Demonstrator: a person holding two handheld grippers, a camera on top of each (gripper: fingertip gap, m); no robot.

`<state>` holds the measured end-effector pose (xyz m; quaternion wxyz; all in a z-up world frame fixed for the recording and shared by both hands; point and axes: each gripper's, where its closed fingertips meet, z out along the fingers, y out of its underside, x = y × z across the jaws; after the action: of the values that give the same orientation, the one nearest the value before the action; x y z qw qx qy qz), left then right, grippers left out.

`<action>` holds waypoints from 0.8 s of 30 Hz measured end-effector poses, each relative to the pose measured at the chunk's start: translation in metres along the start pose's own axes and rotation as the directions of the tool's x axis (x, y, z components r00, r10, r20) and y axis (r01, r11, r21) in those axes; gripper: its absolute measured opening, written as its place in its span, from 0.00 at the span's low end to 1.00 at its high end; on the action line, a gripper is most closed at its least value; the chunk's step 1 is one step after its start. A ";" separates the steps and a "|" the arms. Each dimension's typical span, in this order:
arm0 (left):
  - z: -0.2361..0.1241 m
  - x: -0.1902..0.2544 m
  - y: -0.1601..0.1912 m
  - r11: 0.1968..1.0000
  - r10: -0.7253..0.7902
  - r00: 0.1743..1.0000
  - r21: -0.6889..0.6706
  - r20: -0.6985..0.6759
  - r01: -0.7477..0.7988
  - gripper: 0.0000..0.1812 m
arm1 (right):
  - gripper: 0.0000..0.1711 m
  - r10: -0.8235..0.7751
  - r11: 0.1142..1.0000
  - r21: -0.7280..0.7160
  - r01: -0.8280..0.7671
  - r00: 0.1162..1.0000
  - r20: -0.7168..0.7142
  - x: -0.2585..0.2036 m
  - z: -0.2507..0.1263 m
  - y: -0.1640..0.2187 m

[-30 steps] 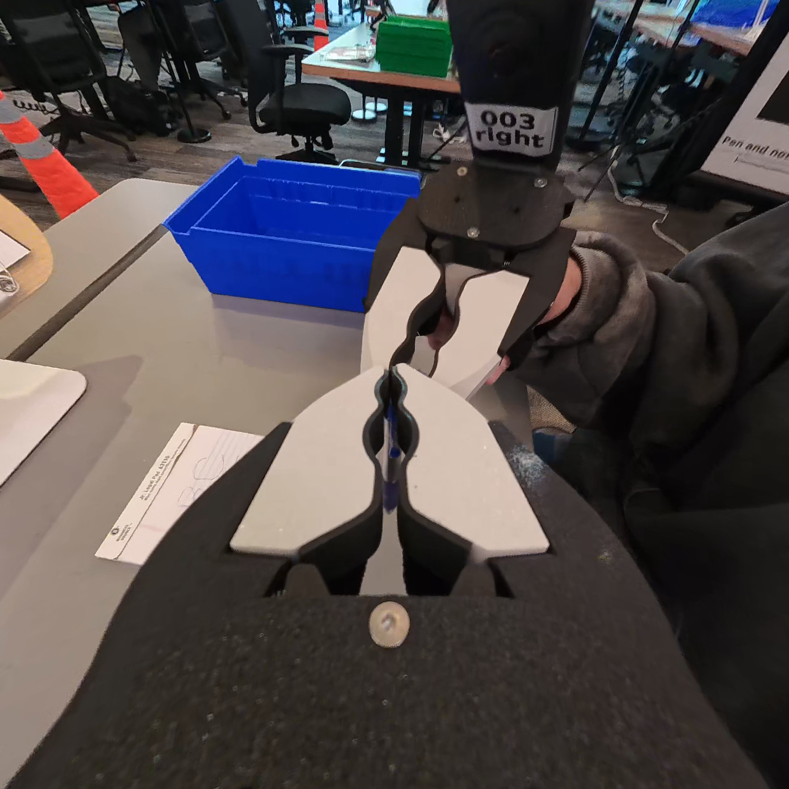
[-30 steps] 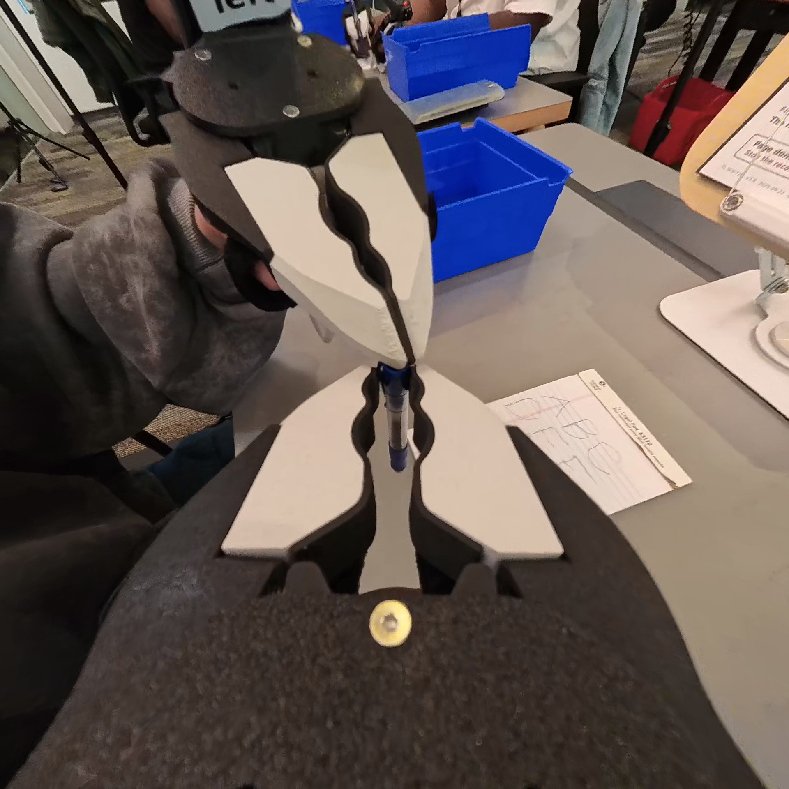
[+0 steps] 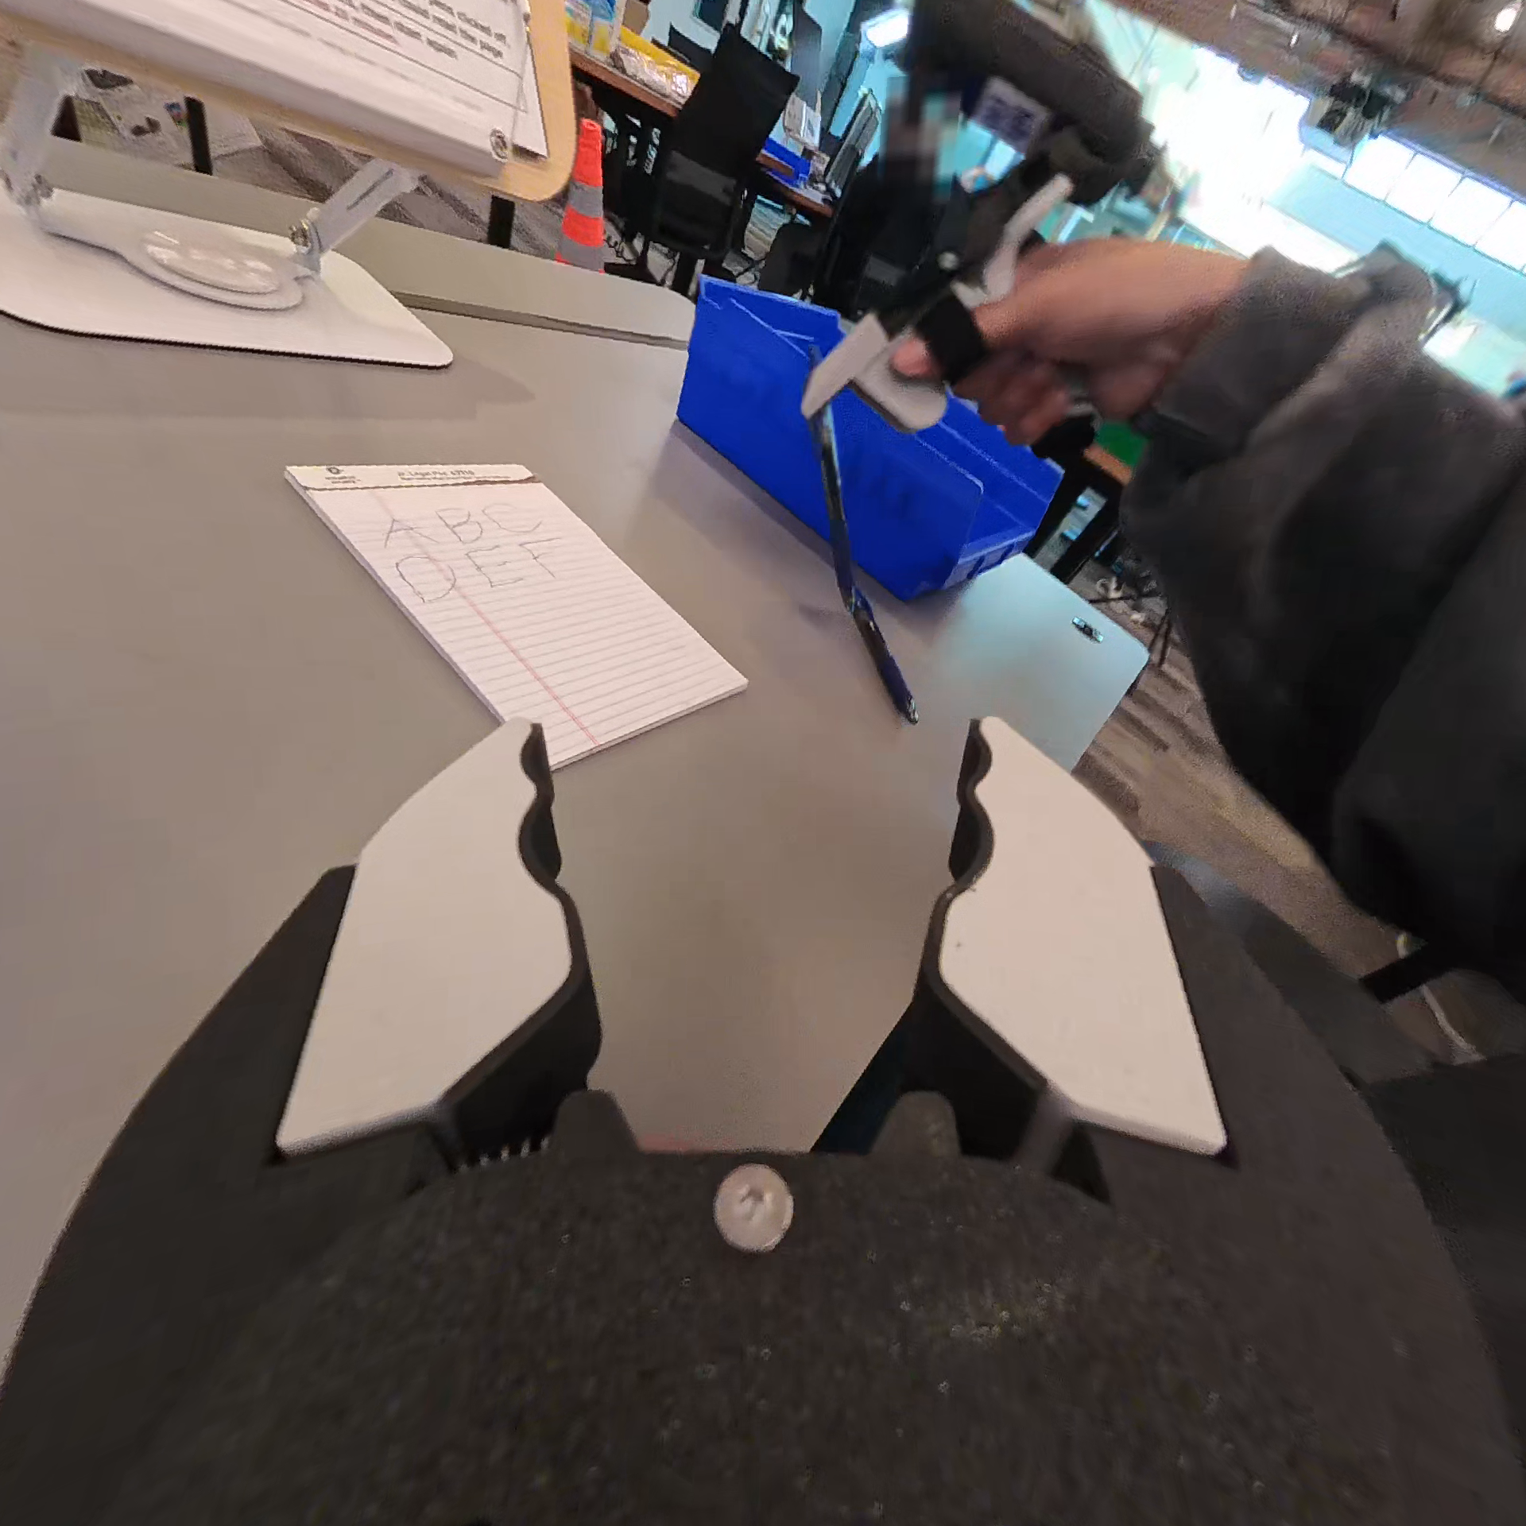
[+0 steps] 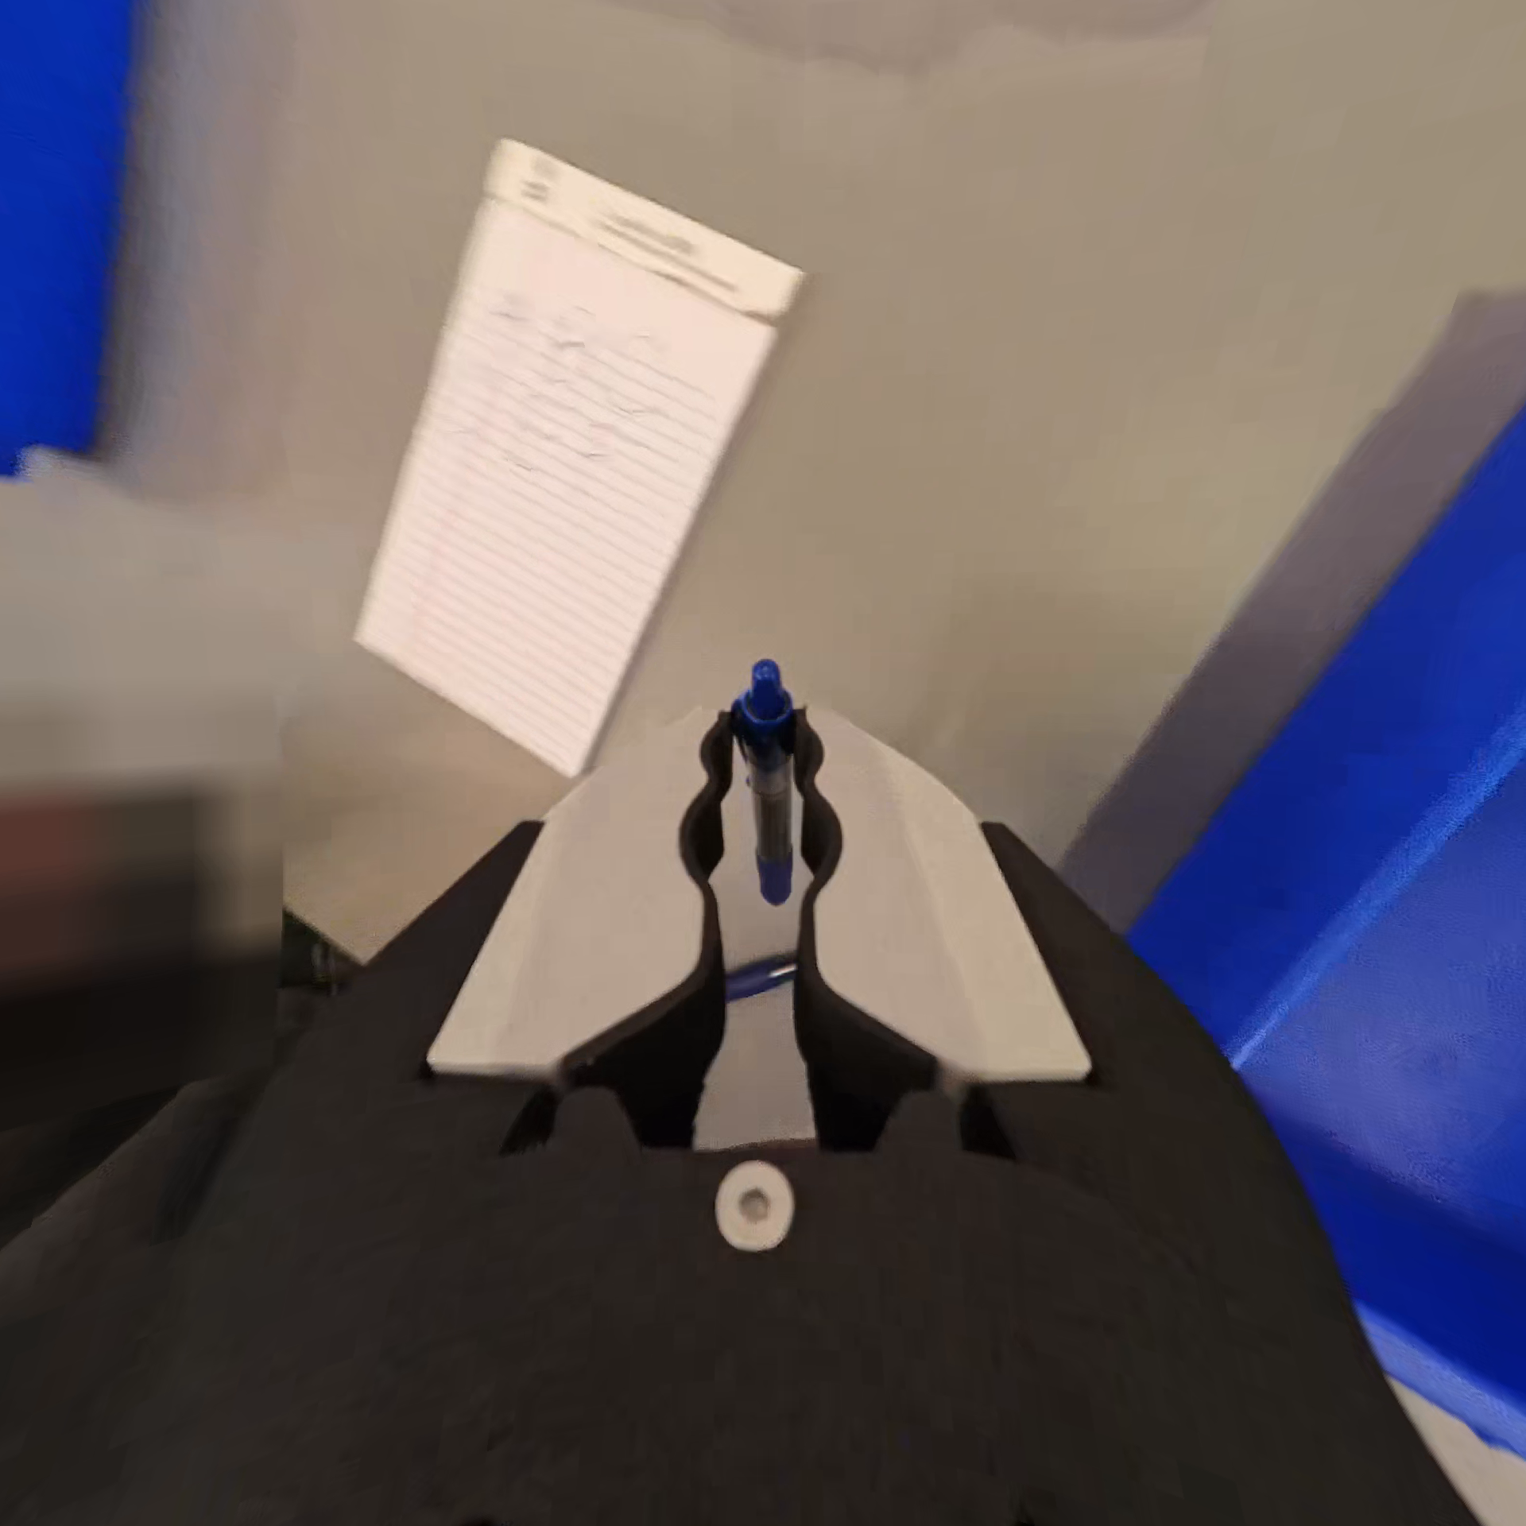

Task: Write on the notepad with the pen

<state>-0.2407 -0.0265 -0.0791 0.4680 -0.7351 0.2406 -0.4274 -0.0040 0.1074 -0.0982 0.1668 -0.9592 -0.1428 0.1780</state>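
The right gripper (image 4: 764, 727) is pressed together on the blue pen (image 4: 768, 793), pinching it near its top end, so the pen hangs down with a tilt. In the left wrist view the pen (image 3: 855, 578) points toward the grey table (image 3: 206, 661), and its tip is on or just above the bare surface, beside the notepad (image 3: 528, 611) and not on it. I cannot tell if the tip touches. The left gripper (image 3: 751, 743) is spread wide and holds nothing; it hovers near the lower corner of the notepad.

The notepad lies flat toward the middle of the table, with a blue bin (image 3: 867, 487) behind it. Its upper lines already carry some handwriting, while the lower lines are blank.

In my judgement the pen is ready in the right gripper. What is left is to bring the tip over onto the page and write.
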 end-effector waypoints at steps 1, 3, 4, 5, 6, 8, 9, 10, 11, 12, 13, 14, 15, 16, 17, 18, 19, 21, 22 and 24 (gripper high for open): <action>0.001 0.000 0.003 1.000 0.020 1.000 -0.009 0.007 -0.020 0.52 | 0.08 0.030 0.999 -0.027 -0.031 0.999 -0.039 0.012 0.007 -0.003; 0.002 0.001 0.009 0.998 0.049 0.999 -0.030 0.010 -0.049 0.51 | 0.08 0.077 0.991 -0.097 -0.089 0.990 -0.121 0.033 0.021 -0.006; 0.004 0.001 0.011 0.998 0.048 0.999 -0.040 0.005 -0.047 0.51 | 0.08 0.103 0.984 -0.127 -0.125 0.981 -0.167 0.045 0.027 -0.006; 0.005 0.002 0.013 0.998 0.033 0.999 -0.048 -0.009 -0.034 0.51 | 0.08 0.131 0.973 -0.159 -0.166 0.970 -0.206 0.054 0.033 -0.005; 0.006 0.004 0.015 0.998 0.013 0.999 -0.059 -0.032 -0.015 0.51 | 0.08 0.153 0.964 -0.178 -0.199 0.958 -0.241 0.062 0.039 -0.005; 0.006 0.006 0.019 0.997 -0.021 0.998 -0.075 -0.062 0.017 0.51 | 0.08 0.161 0.942 -0.228 -0.245 0.929 -0.334 0.078 0.047 -0.001; 0.006 0.006 0.020 0.997 -0.033 0.997 -0.078 -0.073 0.027 0.51 | 0.08 0.165 0.930 -0.249 -0.271 0.912 -0.376 0.086 0.051 0.002; 0.006 0.007 0.020 0.996 -0.041 0.995 -0.080 -0.086 0.035 0.51 | 0.08 0.178 0.917 -0.262 -0.299 0.898 -0.403 0.090 0.055 0.005; 0.005 0.009 0.021 0.996 -0.047 0.994 -0.085 -0.098 0.039 0.51 | 0.08 0.193 0.909 -0.264 -0.321 0.888 -0.417 0.092 0.060 0.006; 0.005 0.011 0.021 0.995 -0.048 0.993 -0.088 -0.108 0.038 0.51 | 0.08 0.202 0.907 -0.257 -0.333 0.881 -0.428 0.093 0.064 0.006; 0.004 0.013 0.021 0.995 -0.043 0.992 -0.090 -0.118 0.032 0.51 | 0.07 0.206 0.906 -0.251 -0.342 0.872 -0.443 0.095 0.068 0.006; 0.004 0.015 0.021 0.995 -0.035 0.992 -0.092 -0.124 0.024 0.51 | 0.07 0.208 0.900 -0.253 -0.355 0.860 -0.465 0.099 0.070 0.009; 0.003 0.017 0.020 0.996 -0.027 0.992 -0.088 -0.125 0.016 0.51 | 0.07 0.222 0.895 -0.248 -0.372 0.852 -0.475 0.101 0.073 0.012; 0.003 0.019 0.019 0.996 -0.023 0.991 -0.085 -0.130 0.012 0.50 | 0.07 0.246 0.895 -0.224 -0.387 0.844 -0.477 0.103 0.075 0.011; 0.003 0.021 0.020 0.996 -0.023 0.990 -0.088 -0.140 0.011 0.50 | 0.07 0.264 0.896 -0.196 -0.398 0.833 -0.486 0.106 0.074 0.010; 0.004 0.023 0.021 0.995 -0.026 0.989 -0.095 -0.148 0.012 0.50 | 0.07 0.272 0.896 -0.188 -0.403 0.831 -0.485 0.107 0.074 0.010; 0.005 0.025 0.023 0.995 -0.029 0.988 -0.100 -0.155 0.014 0.50 | 0.07 0.274 0.897 -0.181 -0.402 0.830 -0.486 0.107 0.073 0.010; 0.005 0.027 0.024 0.994 -0.033 0.986 -0.104 -0.164 0.016 0.50 | 0.18 0.249 0.899 -0.195 -0.391 0.825 -0.507 0.108 0.069 0.012; 0.005 0.028 0.024 0.994 -0.032 0.986 -0.104 -0.166 0.015 0.51 | 0.20 0.242 0.908 -0.194 -0.371 0.842 -0.482 0.103 0.066 0.008; 0.004 0.028 0.023 0.995 -0.027 0.985 -0.100 -0.168 0.011 0.51 | 0.22 0.206 0.955 -0.110 -0.276 0.880 -0.427 0.087 0.046 -0.017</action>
<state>-0.2211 -0.0563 -0.0894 0.4048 -0.7207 0.2934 -0.4803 0.0526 0.1640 -0.1583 0.0881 -0.9959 0.0018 -0.0210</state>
